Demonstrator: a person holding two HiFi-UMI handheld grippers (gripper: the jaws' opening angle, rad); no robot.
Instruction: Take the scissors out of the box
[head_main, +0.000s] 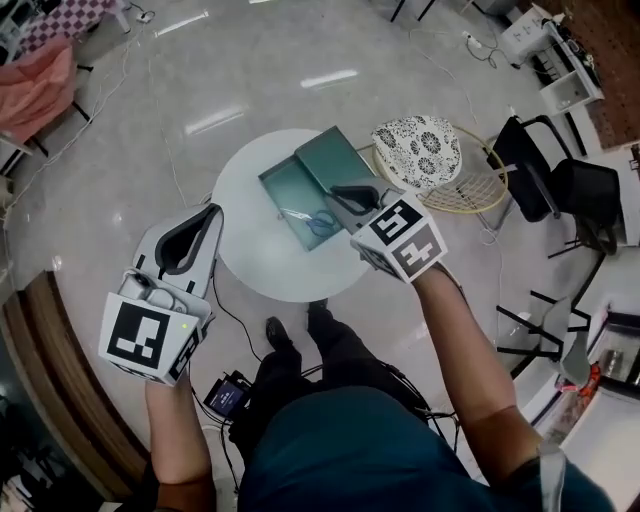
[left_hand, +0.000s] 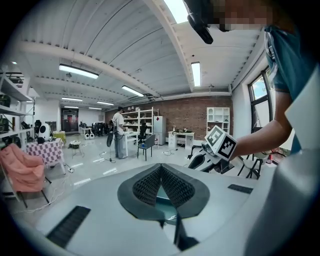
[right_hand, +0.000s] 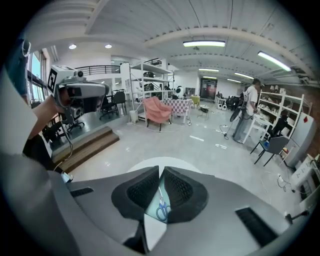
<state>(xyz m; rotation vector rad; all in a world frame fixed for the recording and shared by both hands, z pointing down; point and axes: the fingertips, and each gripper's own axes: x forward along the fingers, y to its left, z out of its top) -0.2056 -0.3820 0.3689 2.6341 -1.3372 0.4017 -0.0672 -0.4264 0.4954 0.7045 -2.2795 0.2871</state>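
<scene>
In the head view, a teal box (head_main: 285, 195) is seen open near the middle of the round white surface (head_main: 250, 272), with its lid (head_main: 335, 155) laid touching it toward the far edge. The blue-handled scissors (head_main: 322, 223) are seen lying inside the box, at its right end. The right hand-held gripper (head_main: 345, 193) is held just above them. The left hand-held gripper (head_main: 208, 215) is held off the surface's left edge, well apart from the box, so the right hand is judged the nearer.

In the left gripper view, the jaws are seen pressed together at the tips, with nothing held.

In the right gripper view, the jaws are seen all but pressed together, with only a thin slit left and nothing pinched. Through that slit the scissors (right_hand: 161, 207) are seen below. Their long axis runs roughly along the line of sight, with the handles nearer. A wider spread is judged necessary before a descent.

No brand or legible writing is found; only square markers are shown on the cubes.
</scene>
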